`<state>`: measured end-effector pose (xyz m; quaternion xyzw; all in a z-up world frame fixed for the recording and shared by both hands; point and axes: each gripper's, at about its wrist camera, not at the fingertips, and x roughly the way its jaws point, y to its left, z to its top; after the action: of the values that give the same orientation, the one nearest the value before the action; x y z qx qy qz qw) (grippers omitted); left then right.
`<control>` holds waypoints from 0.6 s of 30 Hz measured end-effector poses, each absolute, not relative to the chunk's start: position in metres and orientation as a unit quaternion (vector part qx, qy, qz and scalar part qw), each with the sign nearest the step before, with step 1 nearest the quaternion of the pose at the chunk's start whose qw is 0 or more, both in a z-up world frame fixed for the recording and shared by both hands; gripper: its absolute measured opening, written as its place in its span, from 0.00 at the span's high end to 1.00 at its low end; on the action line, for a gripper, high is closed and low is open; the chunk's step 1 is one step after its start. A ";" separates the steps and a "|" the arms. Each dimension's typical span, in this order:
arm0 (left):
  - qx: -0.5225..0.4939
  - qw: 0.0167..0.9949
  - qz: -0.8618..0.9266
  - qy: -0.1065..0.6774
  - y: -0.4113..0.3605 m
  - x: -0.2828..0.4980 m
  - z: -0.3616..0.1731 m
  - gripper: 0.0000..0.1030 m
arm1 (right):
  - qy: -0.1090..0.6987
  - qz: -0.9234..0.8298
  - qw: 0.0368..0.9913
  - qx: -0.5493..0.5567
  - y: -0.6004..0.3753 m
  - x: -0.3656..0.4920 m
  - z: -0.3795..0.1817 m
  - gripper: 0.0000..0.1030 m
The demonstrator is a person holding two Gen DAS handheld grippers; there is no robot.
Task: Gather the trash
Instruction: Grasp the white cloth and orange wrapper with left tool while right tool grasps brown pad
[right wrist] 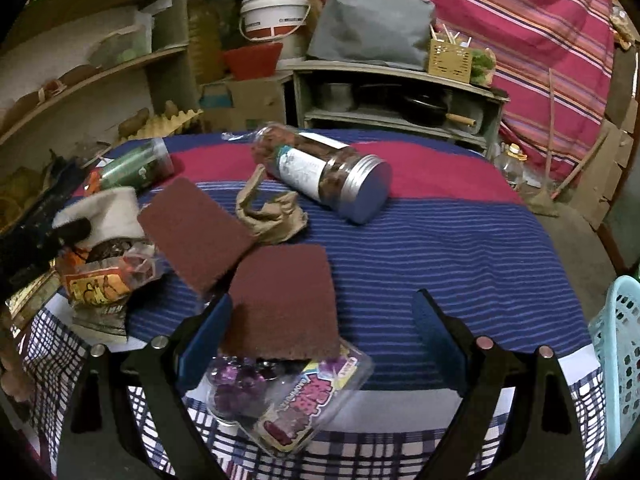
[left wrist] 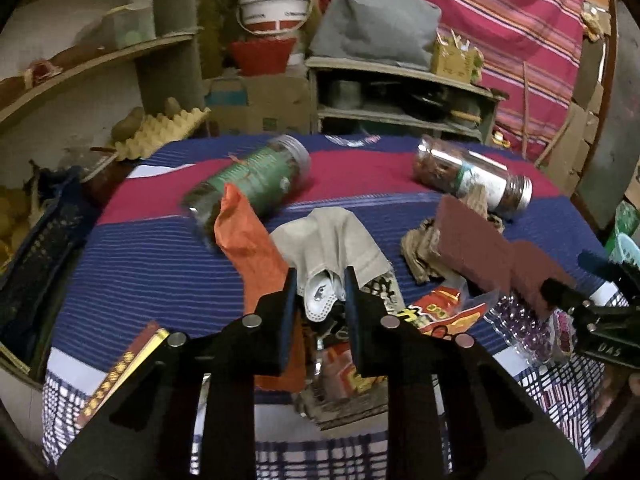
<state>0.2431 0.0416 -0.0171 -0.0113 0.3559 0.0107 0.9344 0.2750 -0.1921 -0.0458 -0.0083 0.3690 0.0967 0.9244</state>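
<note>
Trash, a loose heap of wrappers and scraps, lies at the near edge of the tabletop (left wrist: 152,248), which is draped in a blue-and-red striped cloth with a checked border. The left hand-held gripper (left wrist: 320,292) has its blue-padded jaws narrowed around a crumpled white piece with small perforations (left wrist: 320,298) at the top of the heap; whether the pads press on it cannot be told. Beside it lie an orange paper wrapper (left wrist: 252,248), a grey cloth (left wrist: 332,240) and a red-and-yellow snack packet (left wrist: 444,312). The right hand-held gripper (right wrist: 322,336) stands wide open and holds nothing (its left finger sits just beside a dark red rectangular scouring pad (right wrist: 284,300)). That pad overlaps a clear plastic packet of purple beads (right wrist: 280,396); a second dark red scouring pad (right wrist: 196,232) lies just behind it. Farther back, a clear jar with a silver lid (right wrist: 324,172) and a green-labelled jar (left wrist: 248,184) lie on their sides, well apart. A pale blue plastic basket (right wrist: 618,360) stands at the right edge.
</note>
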 end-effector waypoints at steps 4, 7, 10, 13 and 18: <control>-0.012 0.939 0.023 0.343 0.047 0.232 -0.010 0.80 | 0.371 0.105 0.923 0.000 -0.190 0.274 -0.045 0.13; -0.011 0.940 0.028 0.339 0.049 0.225 -0.007 0.80 | 0.363 0.110 0.925 0.000 -0.186 0.271 -0.041 0.13; -0.010 0.940 0.031 0.339 0.049 0.220 -0.006 0.80 | 0.365 0.108 0.925 -0.008 -0.180 0.270 -0.042 0.13; -0.004 0.941 0.034 0.337 0.048 0.215 -0.005 0.80 | 0.378 0.092 0.921 -0.015 -0.178 0.276 -0.048 0.13; -0.007 0.943 0.038 0.330 0.052 0.204 -0.002 0.80 | 0.398 0.093 0.913 0.012 -0.184 0.283 -0.056 0.14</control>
<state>0.2038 0.0516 -0.0023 -0.0074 0.3302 0.0382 0.9431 0.2830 -0.1840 -0.0560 0.0115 0.3979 0.0926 0.9127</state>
